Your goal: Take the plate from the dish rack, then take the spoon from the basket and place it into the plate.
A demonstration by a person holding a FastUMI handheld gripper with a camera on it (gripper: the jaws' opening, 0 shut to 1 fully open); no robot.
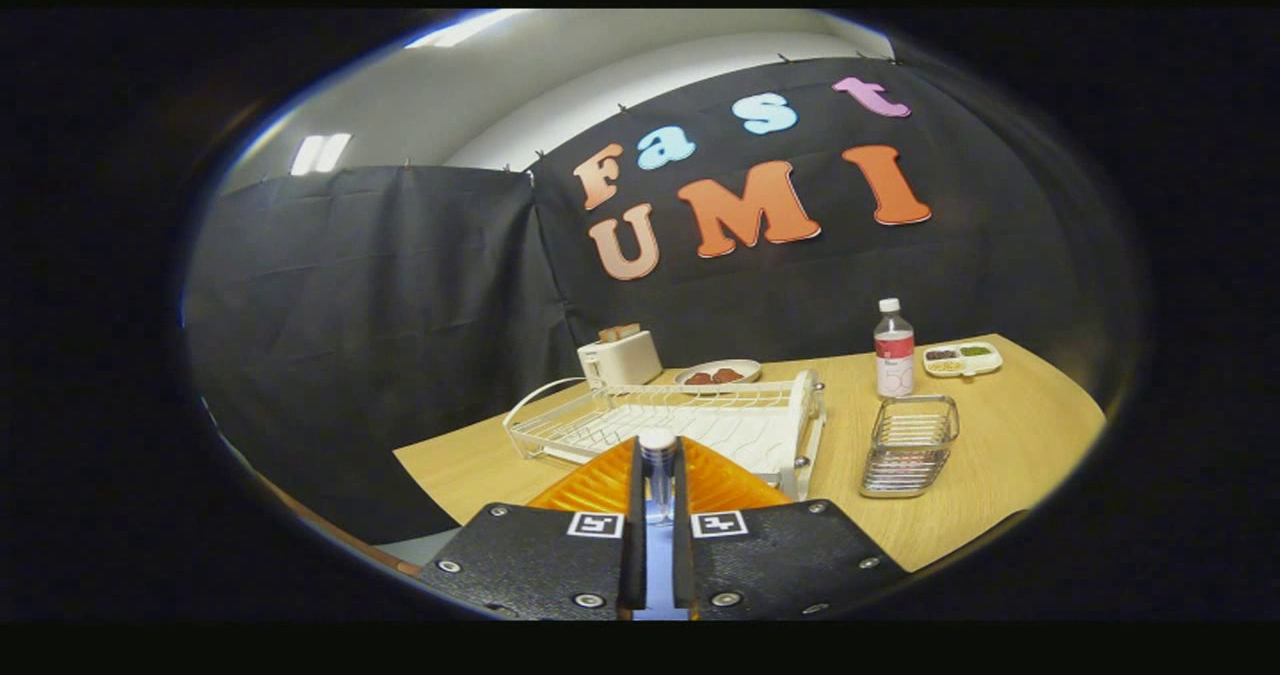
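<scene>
The spoon [657, 465] stands upright between the fingers of the gripper [657, 455], its rounded metal end showing at the fingertips; the fingers are drawn nearly together and both press on the spoon's shaft. Directly under them lies the orange plate [600, 483], ribbed, on the wooden table [1000, 455], its far rim just before the white wire dish rack [690, 420]. The metal wire basket [909, 445] stands at 2 o'clock from the fingertips, apart from the rack. Beyond it is a bottle [893, 348] with a red label, its writing too small to read, and a divided snack tray [962, 358]. At 12 o'clock, behind the rack, sit a toaster [620, 357] and a dish of food [720, 372]. Bare tabletop lies right of the basket.
</scene>
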